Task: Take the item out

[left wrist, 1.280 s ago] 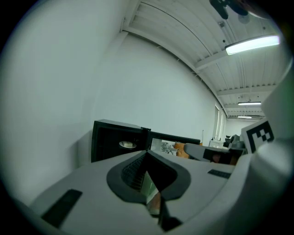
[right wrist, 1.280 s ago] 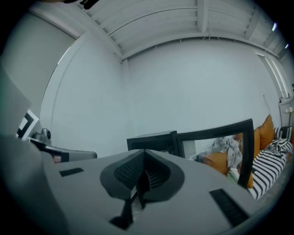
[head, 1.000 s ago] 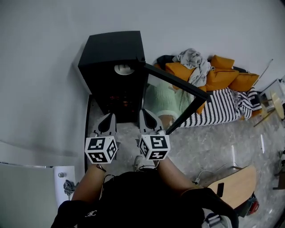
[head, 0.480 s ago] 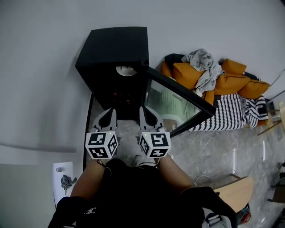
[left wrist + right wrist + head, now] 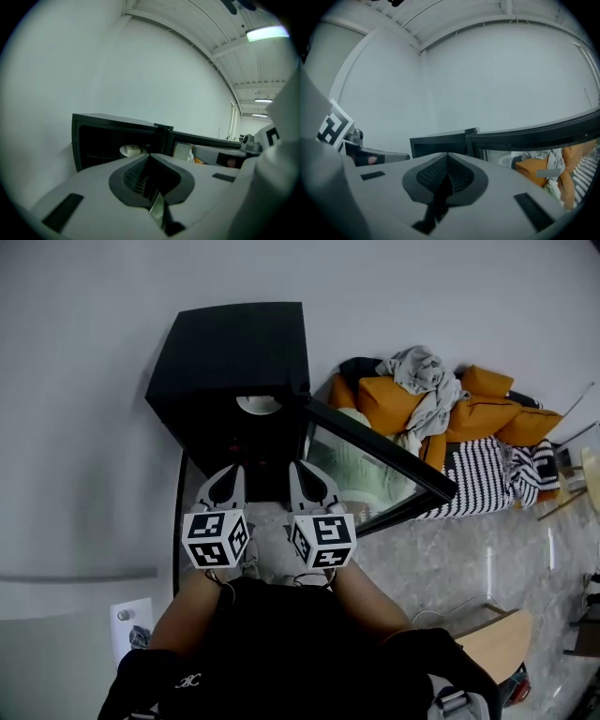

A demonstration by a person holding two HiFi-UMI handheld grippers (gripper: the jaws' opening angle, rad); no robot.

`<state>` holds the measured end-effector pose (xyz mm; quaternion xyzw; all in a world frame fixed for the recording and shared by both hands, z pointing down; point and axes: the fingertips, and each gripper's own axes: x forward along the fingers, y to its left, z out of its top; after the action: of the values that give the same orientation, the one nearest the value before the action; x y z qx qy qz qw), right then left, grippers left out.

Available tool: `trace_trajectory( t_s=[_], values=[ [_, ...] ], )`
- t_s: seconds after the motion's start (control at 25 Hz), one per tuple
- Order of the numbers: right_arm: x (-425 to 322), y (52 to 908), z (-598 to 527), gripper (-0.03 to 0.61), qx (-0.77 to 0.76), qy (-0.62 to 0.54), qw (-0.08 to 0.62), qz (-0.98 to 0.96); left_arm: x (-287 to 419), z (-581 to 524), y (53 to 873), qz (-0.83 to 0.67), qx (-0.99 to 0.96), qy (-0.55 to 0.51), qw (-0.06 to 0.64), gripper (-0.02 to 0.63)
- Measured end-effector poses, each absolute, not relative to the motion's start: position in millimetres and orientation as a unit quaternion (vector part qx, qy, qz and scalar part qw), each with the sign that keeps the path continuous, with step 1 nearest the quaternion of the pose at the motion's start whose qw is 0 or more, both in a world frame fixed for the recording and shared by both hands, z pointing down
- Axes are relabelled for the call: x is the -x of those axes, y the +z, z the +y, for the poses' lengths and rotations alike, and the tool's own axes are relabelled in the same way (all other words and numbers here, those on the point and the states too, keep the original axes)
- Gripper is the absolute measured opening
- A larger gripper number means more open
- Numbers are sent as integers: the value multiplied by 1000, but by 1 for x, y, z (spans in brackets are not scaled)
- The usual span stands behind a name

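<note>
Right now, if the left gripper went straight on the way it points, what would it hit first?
Probably the white item inside the open black cabinet. The left gripper aims into that opening, though depth is hard to judge.

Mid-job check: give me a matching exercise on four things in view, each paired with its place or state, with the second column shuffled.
Things:
1. glass door
2. white item
3. right gripper
4. orange cushions

Places or states:
A. jaws shut, nothing held
B. swung open
C. piled against the wall
D. inside the black cabinet

Pairs: 1-B, 2-D, 3-A, 4-C
</note>
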<state>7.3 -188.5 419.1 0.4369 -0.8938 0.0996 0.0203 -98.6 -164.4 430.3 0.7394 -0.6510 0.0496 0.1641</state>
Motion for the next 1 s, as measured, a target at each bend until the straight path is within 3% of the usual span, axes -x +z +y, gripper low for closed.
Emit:
trace_trajectory(
  t_s=[0.48,0.76,1.0],
  values=[
    [40,428,-236,8,-467,66,71,-879,127,-241,453,-599,-771,51,211,8],
    [51,437,-255,8,-518,69,85,-848,118,-273,486,-515,-797,11,315,8],
    [50,455,-252,8,-560,86,114,-816,111,-295,499,-483,-800,-26,355,9]
  ],
)
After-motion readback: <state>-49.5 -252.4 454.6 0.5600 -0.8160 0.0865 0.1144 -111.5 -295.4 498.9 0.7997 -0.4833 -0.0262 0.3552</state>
